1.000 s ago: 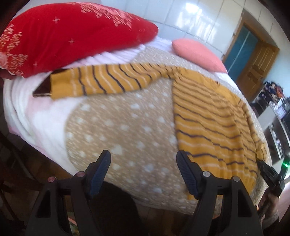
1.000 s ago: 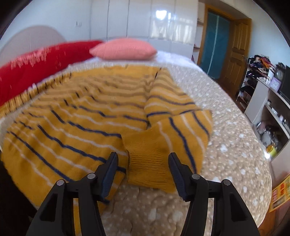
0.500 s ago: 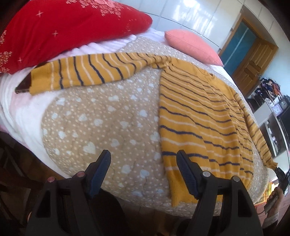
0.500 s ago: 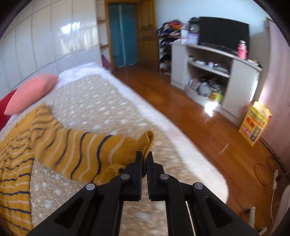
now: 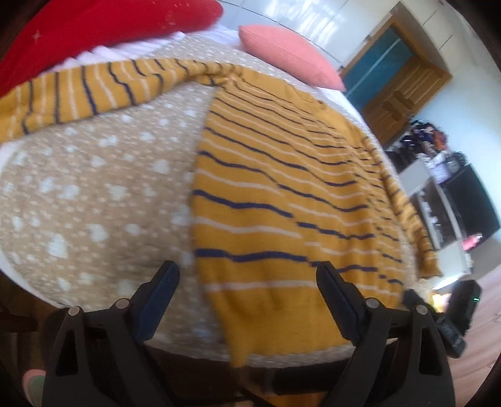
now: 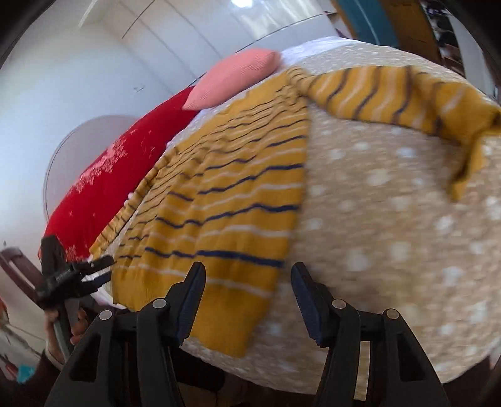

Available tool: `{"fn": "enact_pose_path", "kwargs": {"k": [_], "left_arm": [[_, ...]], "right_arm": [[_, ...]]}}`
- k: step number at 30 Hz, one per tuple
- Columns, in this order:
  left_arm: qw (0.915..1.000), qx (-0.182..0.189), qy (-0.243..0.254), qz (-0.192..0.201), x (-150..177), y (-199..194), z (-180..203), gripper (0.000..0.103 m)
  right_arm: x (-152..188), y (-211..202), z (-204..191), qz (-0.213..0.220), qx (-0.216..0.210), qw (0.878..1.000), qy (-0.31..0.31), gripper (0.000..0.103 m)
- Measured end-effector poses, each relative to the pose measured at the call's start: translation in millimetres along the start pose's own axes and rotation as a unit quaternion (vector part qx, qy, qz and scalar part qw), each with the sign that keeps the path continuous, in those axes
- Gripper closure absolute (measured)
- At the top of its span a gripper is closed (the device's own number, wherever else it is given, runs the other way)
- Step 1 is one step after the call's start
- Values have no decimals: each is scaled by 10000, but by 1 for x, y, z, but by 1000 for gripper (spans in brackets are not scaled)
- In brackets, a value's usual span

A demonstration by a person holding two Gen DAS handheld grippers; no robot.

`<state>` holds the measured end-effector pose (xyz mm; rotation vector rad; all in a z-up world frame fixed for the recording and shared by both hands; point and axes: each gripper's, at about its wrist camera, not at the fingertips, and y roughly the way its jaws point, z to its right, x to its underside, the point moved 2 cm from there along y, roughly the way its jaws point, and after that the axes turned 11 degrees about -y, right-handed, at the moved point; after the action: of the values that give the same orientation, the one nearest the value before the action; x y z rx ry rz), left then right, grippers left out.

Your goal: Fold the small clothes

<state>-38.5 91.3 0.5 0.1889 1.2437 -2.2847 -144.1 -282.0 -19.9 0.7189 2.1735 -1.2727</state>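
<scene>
sweater spread flat on the bed, both grippers empty

the sweater (image 5: 281, 194) lies flat on the bed (image 5: 94, 188), its hem at the near edge. one sleeve (image 5: 94, 90) stretches out toward the red pillow (image 5: 103, 28); the other sleeve (image 6: 407, 94) reaches to the opposite side, its cuff seemingly drooping over the bed's edge, though blur makes that hard to judge. a pink pillow (image 5: 288, 56) sits beyond the collar. the left gripper (image 5: 247, 291) hangs over the hem's left corner, jaws spread and just been opening, gripping nothing. the right gripper (image 6: 247, 288) is above the hem's right corner, jaws apart after just opening, nothing pinched.
</scene>
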Motion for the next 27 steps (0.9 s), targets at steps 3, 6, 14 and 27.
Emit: {"fn": "enact_pose_path", "kwargs": {"k": [3,6,14,27], "left_arm": [[9996,236,-166,-65,2,4,4,32],[9995,-265,-156,-26,-1,8,5,90],[9981,-606,86,90,7,-41,11,95],[9841,-1182,156,1319,16,-116,-16,32]], "right_arm": [[-9,16,-7,-73,36,9998,-181,42],[-17,35,-8,-167,338,9989,-271,79],[-7,-2,-21,24,-58,10000,-23,90],[-4,-106,34,876,1977,9763,-129,56]]}}
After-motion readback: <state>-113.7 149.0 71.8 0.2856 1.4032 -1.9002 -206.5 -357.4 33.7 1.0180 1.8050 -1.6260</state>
